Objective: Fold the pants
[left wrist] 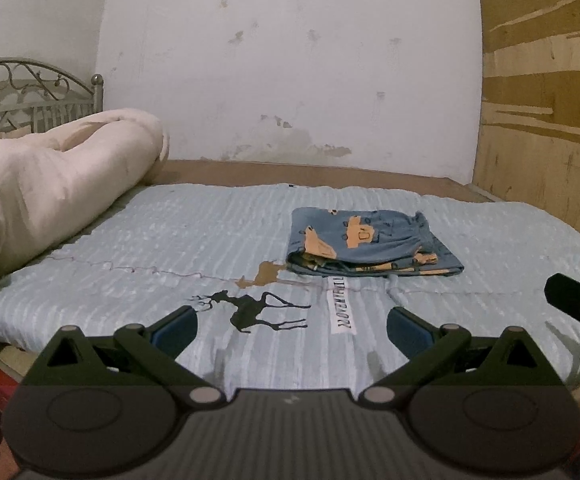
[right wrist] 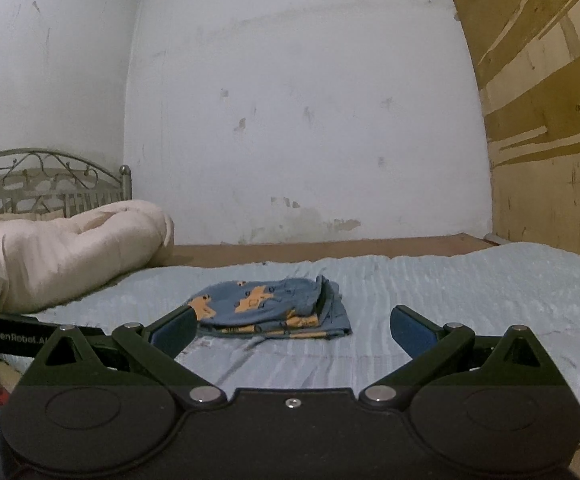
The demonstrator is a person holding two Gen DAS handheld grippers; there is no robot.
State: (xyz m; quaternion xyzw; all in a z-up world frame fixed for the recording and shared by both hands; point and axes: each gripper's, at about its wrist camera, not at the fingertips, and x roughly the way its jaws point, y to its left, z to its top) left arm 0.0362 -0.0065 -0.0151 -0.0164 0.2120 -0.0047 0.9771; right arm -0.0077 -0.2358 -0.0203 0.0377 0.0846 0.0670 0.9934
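The pants (left wrist: 372,244), blue with orange prints, lie folded into a small flat stack on the light blue bedspread (left wrist: 178,240). In the right wrist view the same pants (right wrist: 274,306) sit just ahead and slightly left of centre. My left gripper (left wrist: 292,326) is open and empty, held back from the pants near the bed's front edge, over a black deer print. My right gripper (right wrist: 292,326) is also open and empty, a short way in front of the stack. Part of the right gripper (left wrist: 578,300) shows at the right edge of the left wrist view.
A rolled cream duvet (left wrist: 50,184) lies along the left side of the bed, with a metal headboard (left wrist: 30,96) behind it. A white wall (left wrist: 290,80) stands at the back and a wooden panel (left wrist: 546,120) on the right. A brown bed frame edge (right wrist: 330,250) runs behind the spread.
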